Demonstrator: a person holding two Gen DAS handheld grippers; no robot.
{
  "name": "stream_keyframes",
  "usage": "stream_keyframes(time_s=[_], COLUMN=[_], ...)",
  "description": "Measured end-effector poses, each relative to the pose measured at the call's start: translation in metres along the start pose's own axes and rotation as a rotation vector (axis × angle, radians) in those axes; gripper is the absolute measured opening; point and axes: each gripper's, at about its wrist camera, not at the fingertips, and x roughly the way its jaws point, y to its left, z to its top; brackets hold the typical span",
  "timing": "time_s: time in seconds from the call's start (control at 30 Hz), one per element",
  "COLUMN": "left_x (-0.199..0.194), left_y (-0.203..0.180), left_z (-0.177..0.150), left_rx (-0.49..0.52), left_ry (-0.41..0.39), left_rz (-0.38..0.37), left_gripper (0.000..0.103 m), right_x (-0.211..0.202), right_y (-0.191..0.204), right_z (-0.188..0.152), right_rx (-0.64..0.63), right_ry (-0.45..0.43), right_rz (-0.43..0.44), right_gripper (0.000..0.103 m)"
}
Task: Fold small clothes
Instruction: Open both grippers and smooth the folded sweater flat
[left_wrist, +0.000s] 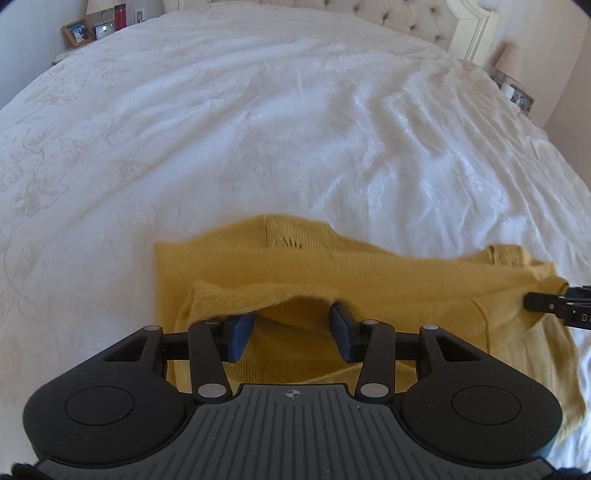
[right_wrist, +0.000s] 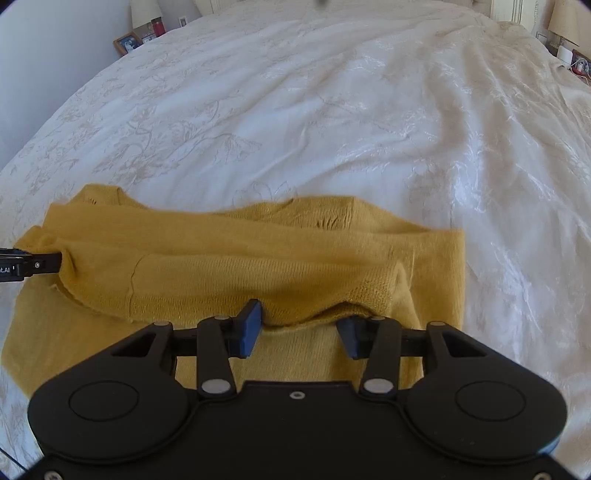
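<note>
A mustard-yellow knit garment (left_wrist: 369, 273) lies partly folded on the white bedspread (left_wrist: 258, 129); it also shows in the right wrist view (right_wrist: 240, 258). My left gripper (left_wrist: 291, 332) is open, its blue pads (left_wrist: 240, 336) on either side of a raised fold edge of the knit. My right gripper (right_wrist: 303, 332) is open too, its blue pads (right_wrist: 249, 332) at the garment's near folded edge. The right gripper's tip shows at the right edge of the left wrist view (left_wrist: 554, 306); the left gripper's tip shows at the left edge of the right wrist view (right_wrist: 33, 266).
The bed has a tufted headboard (left_wrist: 406, 18) at the far end. A nightstand with picture frames (left_wrist: 77, 31) and a red bottle (left_wrist: 120, 14) stands far left. A lamp (left_wrist: 511, 61) stands far right. Wrinkled bedspread (right_wrist: 332, 110) stretches beyond the garment.
</note>
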Motion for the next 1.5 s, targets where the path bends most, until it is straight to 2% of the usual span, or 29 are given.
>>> stream_keyframes(time_s=[0.2, 0.3, 0.4, 0.5, 0.63, 0.77, 0.9, 1.1, 1.23, 1.33, 1.4, 1.5], left_x=[-0.005, -0.018, -0.031, -0.037, -0.028, -0.012, 0.004, 0.024, 0.006, -0.012, -0.014, 0.001], left_y=[0.012, 0.014, 0.013, 0.007, -0.006, -0.005, 0.016, 0.048, 0.042, 0.020, 0.003, -0.017], left_z=[0.050, 0.056, 0.046, 0.025, -0.006, -0.015, -0.003, 0.015, 0.019, 0.018, 0.018, 0.019], left_rx=[-0.058, -0.067, -0.069, -0.041, 0.044, 0.088, 0.019, -0.072, -0.087, -0.037, 0.008, 0.062], left_ry=[-0.106, -0.139, -0.141, -0.110, -0.026, 0.014, 0.028, 0.083, 0.032, -0.023, -0.043, -0.020], left_rz=[0.018, 0.019, 0.007, -0.002, 0.007, 0.046, 0.121, 0.254, 0.259, 0.209, 0.173, 0.115], left_gripper=[0.044, 0.044, 0.044, 0.044, 0.045, 0.045, 0.045, 0.045, 0.045, 0.046, 0.051, 0.058], right_x=[-0.003, -0.014, -0.024, -0.029, -0.028, -0.023, -0.015, -0.011, -0.021, -0.028, -0.028, -0.025], right_y=[-0.027, -0.034, -0.034, -0.030, -0.014, 0.003, 0.004, -0.016, -0.027, -0.027, -0.023, -0.018], right_z=[0.033, 0.033, 0.022, 0.008, -0.008, -0.017, -0.017, -0.019, -0.020, -0.020, -0.018, -0.015], right_rx=[0.111, 0.143, 0.148, 0.140, 0.080, 0.017, 0.003, 0.052, 0.105, 0.098, 0.079, 0.083], right_ry=[-0.079, -0.103, -0.102, -0.068, -0.018, 0.013, 0.034, 0.059, 0.047, 0.024, 0.018, 0.018], right_rz=[-0.043, -0.040, -0.026, -0.003, 0.011, 0.033, 0.010, -0.068, -0.088, -0.074, -0.065, -0.047], right_gripper=[0.055, 0.059, 0.059, 0.060, 0.061, 0.066, 0.069, 0.070, 0.073, 0.077, 0.077, 0.079])
